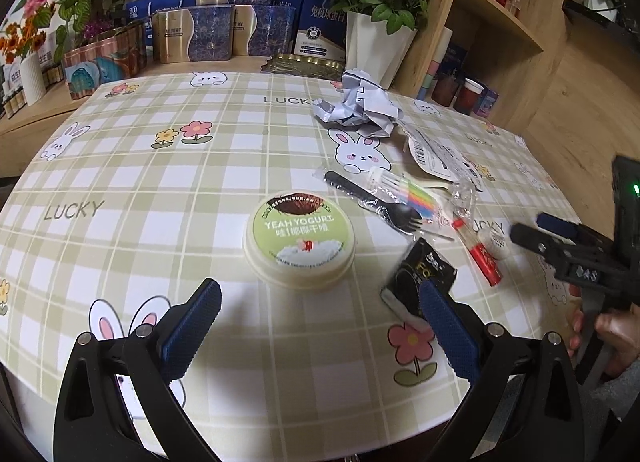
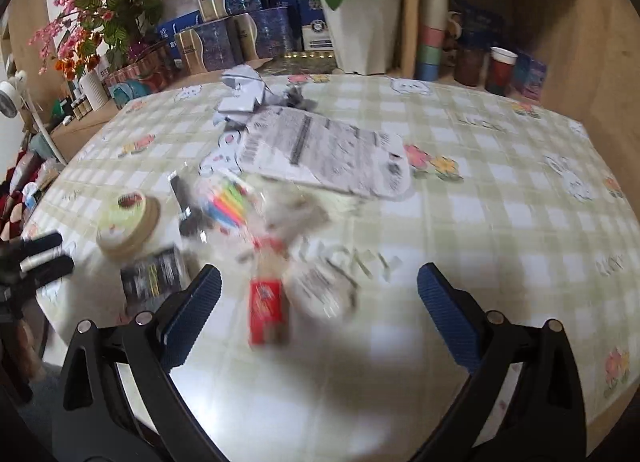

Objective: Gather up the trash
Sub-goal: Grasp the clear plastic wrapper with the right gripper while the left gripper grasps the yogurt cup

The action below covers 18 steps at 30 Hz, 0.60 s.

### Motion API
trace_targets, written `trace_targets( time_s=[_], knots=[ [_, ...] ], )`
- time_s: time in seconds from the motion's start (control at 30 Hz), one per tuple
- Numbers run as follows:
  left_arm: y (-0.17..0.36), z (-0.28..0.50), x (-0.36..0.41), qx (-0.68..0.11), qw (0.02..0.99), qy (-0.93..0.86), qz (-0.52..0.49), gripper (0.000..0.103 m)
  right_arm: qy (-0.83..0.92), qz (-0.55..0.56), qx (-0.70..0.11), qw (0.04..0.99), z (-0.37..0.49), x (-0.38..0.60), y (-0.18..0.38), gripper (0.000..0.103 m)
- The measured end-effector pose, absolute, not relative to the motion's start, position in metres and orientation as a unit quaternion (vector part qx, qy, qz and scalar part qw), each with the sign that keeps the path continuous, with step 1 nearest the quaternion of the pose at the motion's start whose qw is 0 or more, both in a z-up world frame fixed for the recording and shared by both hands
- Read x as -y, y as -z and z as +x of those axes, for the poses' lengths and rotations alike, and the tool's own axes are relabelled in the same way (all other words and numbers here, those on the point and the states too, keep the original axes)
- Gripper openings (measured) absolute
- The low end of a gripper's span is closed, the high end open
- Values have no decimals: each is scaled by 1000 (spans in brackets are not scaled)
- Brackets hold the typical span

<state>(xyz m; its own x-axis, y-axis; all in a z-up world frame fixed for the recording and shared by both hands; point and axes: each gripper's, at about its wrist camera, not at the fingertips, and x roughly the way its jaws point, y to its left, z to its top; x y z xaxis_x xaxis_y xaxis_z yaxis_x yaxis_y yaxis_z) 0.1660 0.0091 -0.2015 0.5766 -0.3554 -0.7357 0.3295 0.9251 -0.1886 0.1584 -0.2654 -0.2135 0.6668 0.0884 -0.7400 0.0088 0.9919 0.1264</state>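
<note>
Left gripper point(image 1: 320, 326) is spread wide and empty, held low over the near edge of the tabletop point(image 1: 160, 182), with the yogurt cup point(image 1: 299, 238) lying just ahead between its fingers. A black wrapper point(image 1: 420, 274) sits just beside the right finger. Beyond it lie a black plastic fork in clear film point(image 1: 372, 202), a red-capped tube point(image 1: 480, 254), a printed flat pouch point(image 1: 436, 154) and crumpled paper point(image 1: 360, 102). Right gripper point(image 2: 318, 294) is likewise spread wide, holding nothing, over the red tube point(image 2: 266, 310) and a small white round item point(image 2: 320, 290); that view is motion-blurred. A potted red rose point(image 1: 376, 22) stands at the far edge.
</note>
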Motion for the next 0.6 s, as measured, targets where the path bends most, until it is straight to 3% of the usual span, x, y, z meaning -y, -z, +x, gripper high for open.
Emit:
trace_targets(
  time_s=[0.1, 0.33, 0.4, 0.6],
  knots=[
    [203, 172, -8, -420, 887, 192, -18, 97, -28, 75, -415, 906, 183, 258, 219, 82],
    [209, 186, -9, -431, 882, 188, -26, 97, -10, 87, -449, 889, 220, 250, 239, 79],
    [211, 189, -9, -435, 881, 187, -28, 97, -13, 91, -461, 883, 224, 251, 245, 64],
    [220, 204, -2, -452, 872, 187, -24, 97, -29, 115, -445, 888, 209, 257, 238, 42]
  ],
)
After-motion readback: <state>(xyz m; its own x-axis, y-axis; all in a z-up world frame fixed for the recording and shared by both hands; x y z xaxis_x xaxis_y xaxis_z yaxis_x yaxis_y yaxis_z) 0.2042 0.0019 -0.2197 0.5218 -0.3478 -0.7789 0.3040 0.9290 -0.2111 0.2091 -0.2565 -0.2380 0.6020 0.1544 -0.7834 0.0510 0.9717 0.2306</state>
